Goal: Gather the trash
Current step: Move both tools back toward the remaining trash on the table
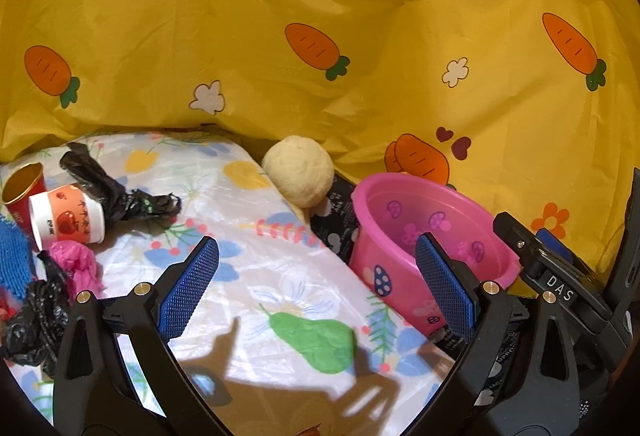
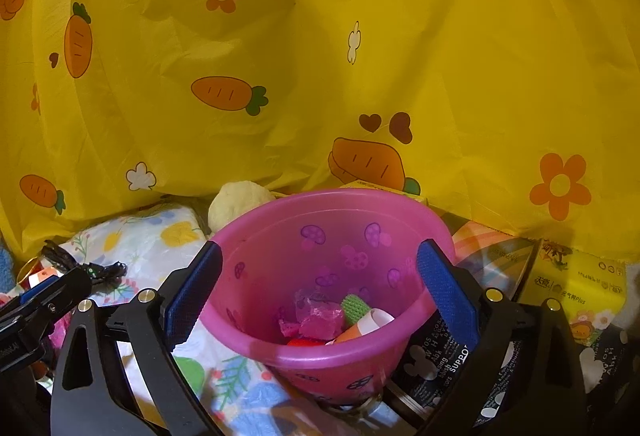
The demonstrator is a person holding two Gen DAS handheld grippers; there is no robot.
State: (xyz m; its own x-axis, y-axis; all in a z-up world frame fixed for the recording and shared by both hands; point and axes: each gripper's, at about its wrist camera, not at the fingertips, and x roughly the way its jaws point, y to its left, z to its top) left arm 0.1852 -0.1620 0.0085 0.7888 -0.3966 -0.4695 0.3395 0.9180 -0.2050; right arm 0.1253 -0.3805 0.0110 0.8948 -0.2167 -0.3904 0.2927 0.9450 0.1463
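A pink bucket (image 1: 432, 224) with mushroom prints stands at the right of the flowered cloth (image 1: 256, 260). My left gripper (image 1: 316, 284) is open over the cloth with nothing between its blue pads. At the far left lie a white and orange paper cup (image 1: 66, 218), a red cup (image 1: 22, 192), a black plastic bag (image 1: 112, 192), a crumpled pink scrap (image 1: 78, 262) and another black bag (image 1: 34, 324). My right gripper (image 2: 320, 288) is open, its pads either side of the pink bucket (image 2: 332, 212), which holds pink plastic (image 2: 316, 320), a green piece (image 2: 354, 306) and an orange and white cup (image 2: 362, 326).
A cream fuzzy ball (image 1: 298, 170) sits behind the bucket against the yellow carrot-print sheet (image 1: 320, 16). A yellow tissue pack (image 2: 580, 276) and a black printed cloth (image 2: 440, 352) lie right of the bucket. A blue knitted item (image 1: 14, 260) lies at the left edge.
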